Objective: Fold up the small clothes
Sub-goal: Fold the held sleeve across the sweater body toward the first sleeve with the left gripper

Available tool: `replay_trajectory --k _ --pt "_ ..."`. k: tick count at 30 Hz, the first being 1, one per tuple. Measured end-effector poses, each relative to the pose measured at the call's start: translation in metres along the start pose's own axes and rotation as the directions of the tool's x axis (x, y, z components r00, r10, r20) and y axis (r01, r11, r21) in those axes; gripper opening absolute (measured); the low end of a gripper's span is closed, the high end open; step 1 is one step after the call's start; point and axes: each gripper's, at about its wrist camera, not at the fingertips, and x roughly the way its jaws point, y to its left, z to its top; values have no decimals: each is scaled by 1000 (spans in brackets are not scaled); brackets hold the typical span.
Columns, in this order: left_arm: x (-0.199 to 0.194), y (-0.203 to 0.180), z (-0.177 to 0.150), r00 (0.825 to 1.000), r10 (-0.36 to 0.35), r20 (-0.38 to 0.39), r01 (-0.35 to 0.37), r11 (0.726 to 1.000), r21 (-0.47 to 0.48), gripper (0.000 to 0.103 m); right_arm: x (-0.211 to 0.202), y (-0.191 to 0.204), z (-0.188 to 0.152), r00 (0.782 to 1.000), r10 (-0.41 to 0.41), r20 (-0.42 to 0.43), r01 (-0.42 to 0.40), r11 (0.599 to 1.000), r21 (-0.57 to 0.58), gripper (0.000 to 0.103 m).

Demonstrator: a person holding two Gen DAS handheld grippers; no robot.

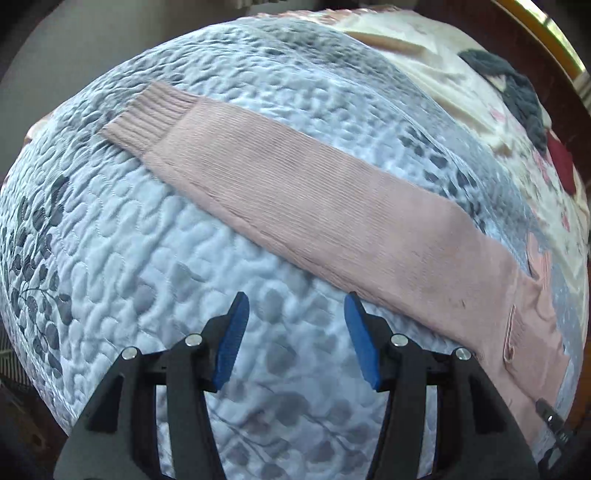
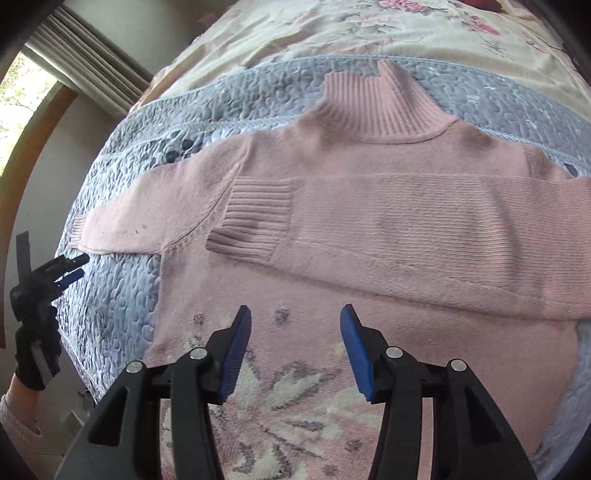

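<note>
Pink turtleneck sweater (image 2: 369, 177) lies flat on a quilted bedspread (image 1: 147, 258), one sleeve folded across its chest. Left gripper (image 1: 295, 332) and right gripper (image 2: 295, 343) hover above, jaws apart, empty.

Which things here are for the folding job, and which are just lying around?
For the folding:
pink sweater
its stretched-out sleeve
left tongs, open
right tongs, open

Just lying around:
blue quilt
floral bedspread
dark knitted thing
curtain

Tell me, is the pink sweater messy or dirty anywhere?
A bit. The sweater lies flat, with one sleeve folded across the chest and the other sleeve still stretched out on the quilt. Small dark smudges mark the folded sleeve's cuff.
</note>
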Motion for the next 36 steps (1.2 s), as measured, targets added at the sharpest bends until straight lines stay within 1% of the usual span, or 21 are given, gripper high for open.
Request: replay_trajectory --k 2,3,6,10,15,17,18,19,20,21,22,23,27,30,34,36 --pt "7 26 16 1000 2 8 -1 998 -59 53 7 9 -3 1000 -3 -11 3 1000 0 51" --pt "12 37 23 1000 -10 9 11 996 -87 53 11 13 -3 1000 -8 -16 8 1000 0 51" --pt "25 63 40 997 -75 22 78 983 -165 53 20 21 -5 1000 -19 -22 19 1000 5 51" --pt "36 76 62 990 -131 60 141 965 -219 52 29 25 -8 998 -47 -35 48 999 12 51" --pt "49 88 84 978 -188 90 207 929 -308 51 35 27 -10 996 -73 -42 74 997 18 51" --pt "52 90 90 977 -189 98 211 921 -328 46 36 27 -11 996 -83 -43 84 996 16 51" --pt "53 89 93 978 -183 99 206 922 -327 41 37 27 -11 995 -86 -44 87 996 16 51" --pt "53 91 95 980 -175 100 198 925 -323 33 38 27 -11 995 -89 -45 90 996 17 51" --pt "53 91 96 982 -163 100 187 929 -318 28 38 27 -11 995 -92 -45 93 996 18 51" --pt "54 91 97 983 -155 99 179 932 -314 20 39 26 -11 994 -94 -46 95 995 20 51" --pt "54 92 98 981 -163 103 188 931 -312 15 39 24 -11 994 -95 -46 96 995 24 51" --pt "54 92 98 981 -166 105 191 931 -310 14 40 23 -11 994 -96 -47 98 995 28 51" --pt "46 79 98 982 -144 123 172 951 -259 10 41 18 -11 994 -102 -49 104 994 40 51" --pt "36 67 94 977 -153 147 184 957 -227 9 41 14 -11 993 -105 -49 108 993 43 51" --pt "16 38 84 966 -184 180 212 966 -149 9 38 9 -9 992 -118 -42 120 992 42 51" --pt "3 15 75 956 -221 192 241 967 -88 9 35 4 -8 992 -120 -39 122 991 50 51"
